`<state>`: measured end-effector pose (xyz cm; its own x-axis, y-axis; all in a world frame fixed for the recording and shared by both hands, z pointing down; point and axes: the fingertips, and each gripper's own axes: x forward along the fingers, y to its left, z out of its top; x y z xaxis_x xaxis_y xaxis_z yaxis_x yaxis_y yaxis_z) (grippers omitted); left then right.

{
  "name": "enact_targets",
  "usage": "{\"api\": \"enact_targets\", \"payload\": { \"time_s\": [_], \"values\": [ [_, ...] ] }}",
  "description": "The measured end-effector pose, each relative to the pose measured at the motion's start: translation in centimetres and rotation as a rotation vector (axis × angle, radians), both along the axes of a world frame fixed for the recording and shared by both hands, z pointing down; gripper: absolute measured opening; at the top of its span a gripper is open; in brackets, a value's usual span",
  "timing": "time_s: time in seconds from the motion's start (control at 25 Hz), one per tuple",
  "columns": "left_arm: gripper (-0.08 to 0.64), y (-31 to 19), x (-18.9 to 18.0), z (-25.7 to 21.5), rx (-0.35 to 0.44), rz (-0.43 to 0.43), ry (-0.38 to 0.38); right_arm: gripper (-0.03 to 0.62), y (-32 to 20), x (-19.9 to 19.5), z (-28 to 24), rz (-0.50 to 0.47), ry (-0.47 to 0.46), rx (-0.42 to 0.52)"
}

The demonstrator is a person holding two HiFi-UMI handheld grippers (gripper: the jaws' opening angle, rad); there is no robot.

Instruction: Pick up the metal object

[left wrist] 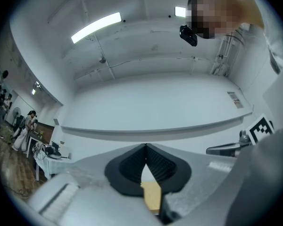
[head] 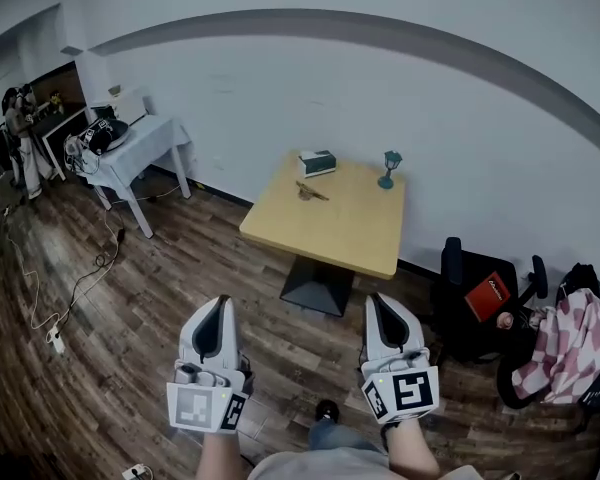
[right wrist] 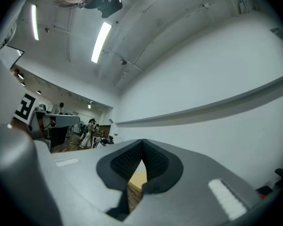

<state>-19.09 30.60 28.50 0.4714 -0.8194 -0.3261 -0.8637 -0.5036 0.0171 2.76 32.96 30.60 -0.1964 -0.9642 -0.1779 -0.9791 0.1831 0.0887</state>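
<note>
A small brownish metal object [head: 311,192] lies on the far half of a square yellow table [head: 325,236] in the head view. Both grippers hang over the wooden floor well short of the table. My left gripper [head: 220,304] is shut, its tips touching with nothing between them [left wrist: 145,146]. My right gripper [head: 378,300] is likewise shut and empty [right wrist: 142,141]. Both gripper views look up along the jaws at the white wall, with a sliver of the yellow table [left wrist: 152,195] [right wrist: 137,179] seen through the gap behind the pads.
On the table also stand a tissue box [head: 317,163] and a small teal lamp [head: 389,168]. A white table [head: 140,148] with gear and people [head: 20,133] are at far left. Cables [head: 70,288] trail on the floor. A black chair [head: 480,303] and checked cloth [head: 575,343] are at right.
</note>
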Motion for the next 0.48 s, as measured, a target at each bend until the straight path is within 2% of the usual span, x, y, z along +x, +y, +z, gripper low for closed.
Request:
{"api": "enact_targets", "payload": {
  "time_s": [0.48],
  "values": [
    [0.003,-8.1,5.5,-1.4,0.016,-0.018,0.0,0.002,-8.4,5.9,-1.3,-0.002,-0.013,0.02]
  ]
}}
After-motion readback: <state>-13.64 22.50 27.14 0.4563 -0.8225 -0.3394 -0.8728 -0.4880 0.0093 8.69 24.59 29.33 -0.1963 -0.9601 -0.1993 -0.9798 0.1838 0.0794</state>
